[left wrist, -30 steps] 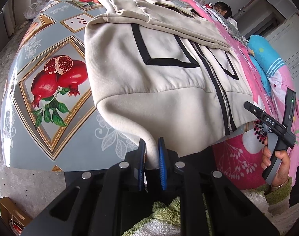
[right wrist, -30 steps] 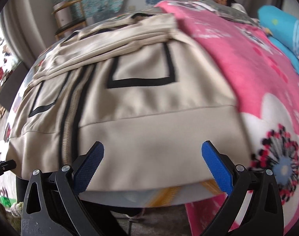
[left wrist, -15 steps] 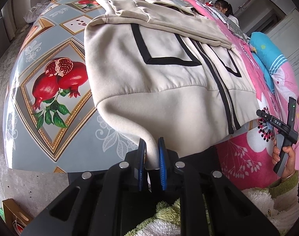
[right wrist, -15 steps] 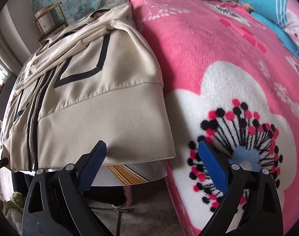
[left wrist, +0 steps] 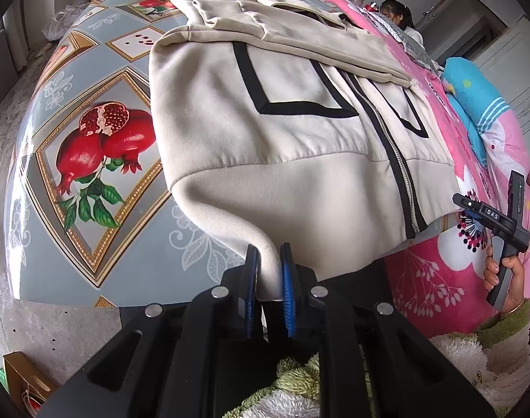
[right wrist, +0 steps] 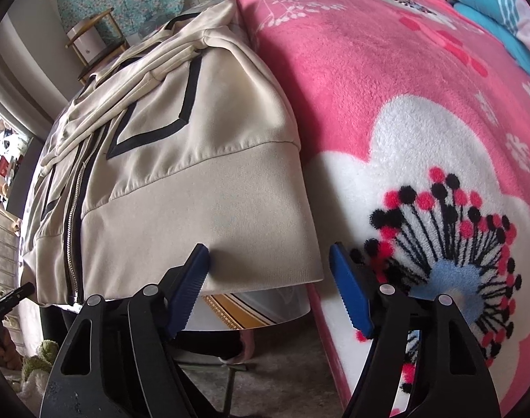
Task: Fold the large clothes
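Observation:
A cream zip jacket (left wrist: 292, 132) with black stripes lies flat on the table, its hem hanging over the near edge. My left gripper (left wrist: 268, 271) is shut on the hem's left corner. The jacket also shows in the right wrist view (right wrist: 181, 181). My right gripper (right wrist: 270, 278) is open, its blue pads either side of the hem's right corner (right wrist: 299, 264), the left pad touching the cloth. The right gripper also shows in the left wrist view (left wrist: 491, 216), beside the hem's right end.
The table wears a grey cloth with pomegranate prints (left wrist: 90, 160). A pink flowered blanket (right wrist: 421, 111) covers the bed to the right, touching the jacket. A blue pillow (left wrist: 474, 97) lies farther back. A person (left wrist: 400, 17) sits at the far end. A shelf (right wrist: 94, 38) stands behind.
My right gripper has swung right along the hem and closed in on its right corner, still open. My left gripper has kept its hold on the left corner.

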Action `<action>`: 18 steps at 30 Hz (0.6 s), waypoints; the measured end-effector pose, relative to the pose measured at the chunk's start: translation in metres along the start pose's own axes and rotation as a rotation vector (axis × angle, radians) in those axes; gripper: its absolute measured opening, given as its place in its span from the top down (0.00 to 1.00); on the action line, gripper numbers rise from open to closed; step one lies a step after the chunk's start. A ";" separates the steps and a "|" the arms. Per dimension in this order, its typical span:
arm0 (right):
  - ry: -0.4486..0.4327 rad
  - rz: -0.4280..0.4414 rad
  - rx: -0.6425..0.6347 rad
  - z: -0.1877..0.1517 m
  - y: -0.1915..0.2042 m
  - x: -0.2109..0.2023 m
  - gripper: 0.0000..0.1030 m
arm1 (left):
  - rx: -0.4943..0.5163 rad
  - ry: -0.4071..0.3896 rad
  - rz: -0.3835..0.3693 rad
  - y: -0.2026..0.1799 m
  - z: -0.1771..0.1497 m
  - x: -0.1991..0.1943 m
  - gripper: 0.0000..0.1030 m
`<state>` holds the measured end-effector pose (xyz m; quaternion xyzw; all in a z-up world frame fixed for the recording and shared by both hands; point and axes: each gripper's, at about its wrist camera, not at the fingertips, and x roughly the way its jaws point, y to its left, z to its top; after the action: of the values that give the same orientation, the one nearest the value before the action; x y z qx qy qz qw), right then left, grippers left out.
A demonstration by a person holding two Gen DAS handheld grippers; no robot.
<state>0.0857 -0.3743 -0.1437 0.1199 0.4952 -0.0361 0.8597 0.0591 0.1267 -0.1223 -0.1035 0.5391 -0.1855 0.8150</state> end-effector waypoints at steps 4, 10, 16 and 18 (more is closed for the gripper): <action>0.009 0.056 0.067 0.001 -0.011 0.003 0.34 | 0.002 0.001 -0.001 0.000 0.000 0.000 0.87; 0.000 0.072 0.066 0.002 -0.007 0.001 0.50 | 0.017 -0.002 0.005 0.000 -0.001 0.000 0.87; -0.034 0.002 0.001 0.000 0.007 -0.010 0.75 | 0.051 -0.016 0.025 -0.005 -0.002 -0.001 0.87; -0.041 -0.006 -0.008 0.000 0.009 -0.011 0.87 | 0.067 -0.025 0.026 -0.007 -0.003 -0.003 0.88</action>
<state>0.0820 -0.3664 -0.1328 0.1143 0.4780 -0.0392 0.8700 0.0545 0.1216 -0.1184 -0.0715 0.5239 -0.1912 0.8270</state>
